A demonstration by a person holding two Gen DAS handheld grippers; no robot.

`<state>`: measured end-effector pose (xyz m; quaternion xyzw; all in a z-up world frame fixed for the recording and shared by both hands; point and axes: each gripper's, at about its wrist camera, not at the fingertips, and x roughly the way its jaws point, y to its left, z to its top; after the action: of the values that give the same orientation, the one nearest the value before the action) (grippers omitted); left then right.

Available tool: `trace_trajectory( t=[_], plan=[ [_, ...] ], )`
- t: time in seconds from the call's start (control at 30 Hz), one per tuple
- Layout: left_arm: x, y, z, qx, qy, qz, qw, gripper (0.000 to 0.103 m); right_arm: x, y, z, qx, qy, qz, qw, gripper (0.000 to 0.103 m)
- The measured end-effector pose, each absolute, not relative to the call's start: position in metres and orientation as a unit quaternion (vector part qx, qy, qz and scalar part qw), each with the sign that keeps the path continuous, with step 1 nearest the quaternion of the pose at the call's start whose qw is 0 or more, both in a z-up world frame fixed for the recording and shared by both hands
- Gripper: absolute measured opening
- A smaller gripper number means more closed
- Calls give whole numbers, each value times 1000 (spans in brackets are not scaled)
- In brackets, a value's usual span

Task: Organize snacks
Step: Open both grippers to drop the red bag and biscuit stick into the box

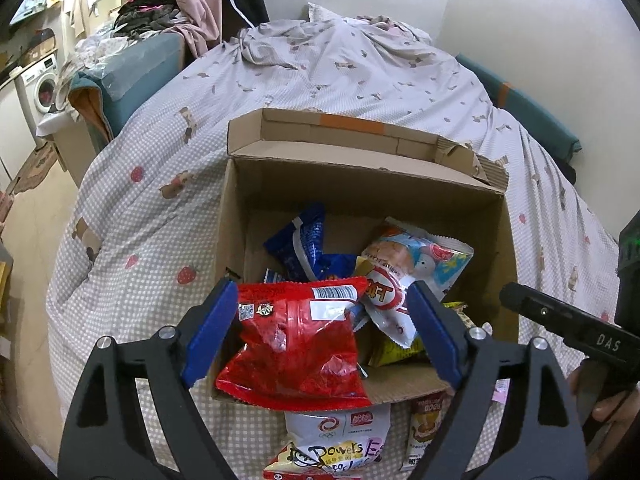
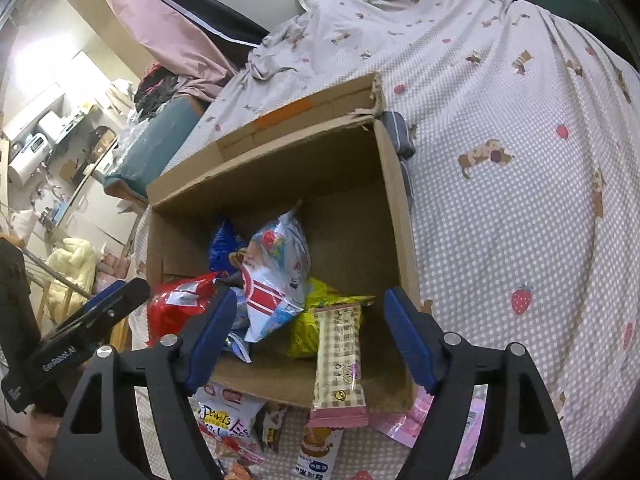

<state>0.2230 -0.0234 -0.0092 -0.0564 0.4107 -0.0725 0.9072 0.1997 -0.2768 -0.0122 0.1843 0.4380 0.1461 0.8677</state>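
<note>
Red snack bag [image 1: 296, 340] looks light, crinkly, slippery; best pinched at a sealed edge. It lies across the cardboard box [image 1: 360, 184] near rim, at 6 o'clock. Left gripper [image 1: 320, 332] spread wide, pads off it. Right gripper [image 2: 310, 340] also released, wafer bar [image 2: 340, 360] loose between jaws.
</note>
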Motion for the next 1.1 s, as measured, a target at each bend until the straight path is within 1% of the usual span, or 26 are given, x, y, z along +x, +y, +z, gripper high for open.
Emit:
trace_trajectory(
  t=[0.6, 0.67, 0.7, 0.73, 0.77, 0.83, 0.9, 1.1],
  plan=[
    [200, -3, 5, -81, 376, -46, 922, 84, 191, -279, -1, 186, 421, 156, 874, 81],
    [197, -3, 7, -86, 378, -52, 920, 90, 188, -280, 1, 189, 419, 157, 874, 82],
    [195, -3, 7, -90, 382, -55, 918, 97, 187, -280, 1, 190, 418, 158, 874, 84],
    [193, -3, 8, -96, 383, -58, 917, 100, 184, -280, 3, 189, 417, 160, 875, 86],
    [190, -3, 9, -100, 384, -61, 916, 100, 182, -279, 4, 188, 415, 160, 876, 88],
    [186, -4, 13, -101, 383, -63, 916, 100, 176, -278, 8, 183, 409, 158, 880, 96],
    [180, -5, 17, -94, 380, -62, 918, 100, 170, -276, 10, 181, 406, 161, 881, 99],
    [161, -1, 22, -78, 372, -52, 923, 100, 152, -273, 14, 177, 412, 168, 878, 99]
  ],
)
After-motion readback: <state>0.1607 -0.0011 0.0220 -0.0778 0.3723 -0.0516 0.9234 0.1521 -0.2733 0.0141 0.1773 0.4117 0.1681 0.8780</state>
